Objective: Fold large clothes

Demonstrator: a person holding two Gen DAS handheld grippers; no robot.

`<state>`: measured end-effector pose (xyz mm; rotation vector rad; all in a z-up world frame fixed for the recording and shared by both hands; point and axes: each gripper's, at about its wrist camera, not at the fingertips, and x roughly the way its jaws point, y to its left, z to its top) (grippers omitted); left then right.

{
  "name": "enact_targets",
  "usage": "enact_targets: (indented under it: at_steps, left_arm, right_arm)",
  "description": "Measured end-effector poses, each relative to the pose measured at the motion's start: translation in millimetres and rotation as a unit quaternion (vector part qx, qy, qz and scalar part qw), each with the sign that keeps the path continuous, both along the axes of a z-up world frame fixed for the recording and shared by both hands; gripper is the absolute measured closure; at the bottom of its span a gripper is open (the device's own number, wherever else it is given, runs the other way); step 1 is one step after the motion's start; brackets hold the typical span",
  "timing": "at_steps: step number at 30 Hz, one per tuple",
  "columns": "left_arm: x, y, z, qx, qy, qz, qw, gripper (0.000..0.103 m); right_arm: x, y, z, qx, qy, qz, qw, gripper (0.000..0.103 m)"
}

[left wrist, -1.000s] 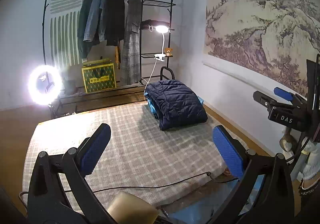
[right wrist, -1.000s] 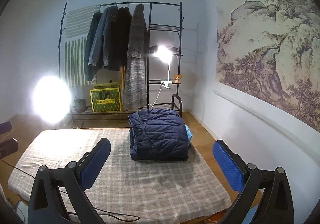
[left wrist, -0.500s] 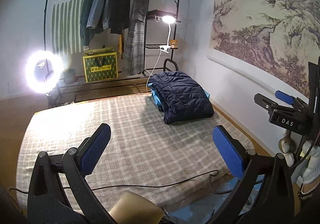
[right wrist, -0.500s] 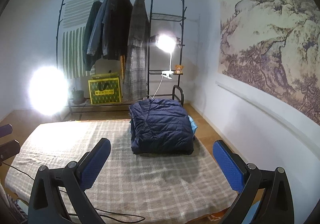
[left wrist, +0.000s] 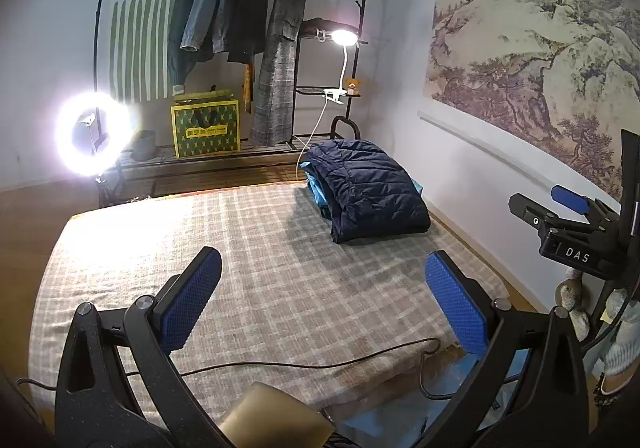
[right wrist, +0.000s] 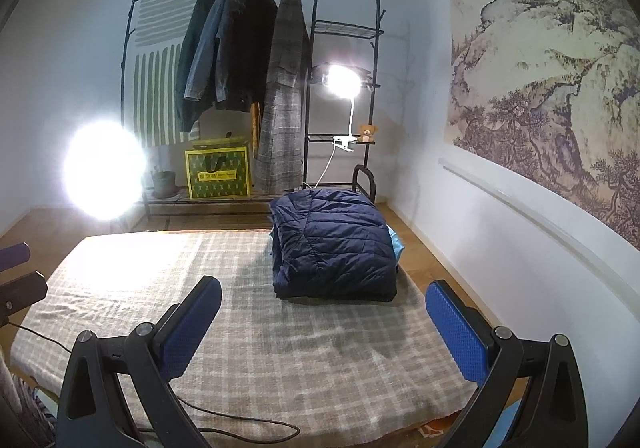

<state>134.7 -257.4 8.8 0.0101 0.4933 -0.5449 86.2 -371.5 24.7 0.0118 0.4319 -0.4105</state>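
Grippers first: our left gripper (left wrist: pixel 322 300) and right gripper (right wrist: pixel 322 324) both hover with jaws spread wide, holding nothing, above the checked bed cover (right wrist: pixel 248 332). Beyond them, a navy quilted jacket (right wrist: pixel 334 248) lies folded on the bed's far right corner, atop something light blue. We judge this fold finished; next calls for fetching another garment, perhaps from the clothes rack (right wrist: pixel 256 60).
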Motion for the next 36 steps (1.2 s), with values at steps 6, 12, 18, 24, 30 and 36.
enact_targets:
  at_steps: [6, 12, 18, 24, 30, 36]
  left_arm:
    - [-11.9, 0.2, 1.5, 0.004, -0.008, -0.002, 1.0000, 0.000]
    - [-18.8, -0.7, 1.4, 0.005, -0.008, -0.002, 1.0000, 0.000]
    - [-18.8, -0.6, 1.2, 0.004, -0.008, -0.003, 1.0000, 0.000]
    - [-23.5, -3.0, 0.4, 0.007, -0.009, -0.004, 0.9999, 0.000]
    - [-24.3, -4.5, 0.5, 0.006, -0.008, -0.002, 0.9999, 0.000]
    - [-23.6, -3.5, 0.6, 0.006, -0.009, -0.003, 0.9999, 0.000]
  right_arm:
    - [-8.3, -0.2, 2.5, 0.003, -0.006, -0.001, 1.000, 0.000]
    - [-11.9, 1.6, 2.2, 0.003, -0.005, -0.002, 1.000, 0.000]
    - [-16.4, 3.1, 2.0, 0.001, -0.009, -0.001, 1.000, 0.000]
    - [-17.3, 2.9, 1.3, 0.001, -0.009, -0.002, 1.000, 0.000]
    - [-18.8, 2.5, 1.0, 0.002, -0.009, -0.003, 1.000, 0.000]
    - [-20.7, 1.8, 1.7, -0.001, -0.009, -0.004, 1.000, 0.000]
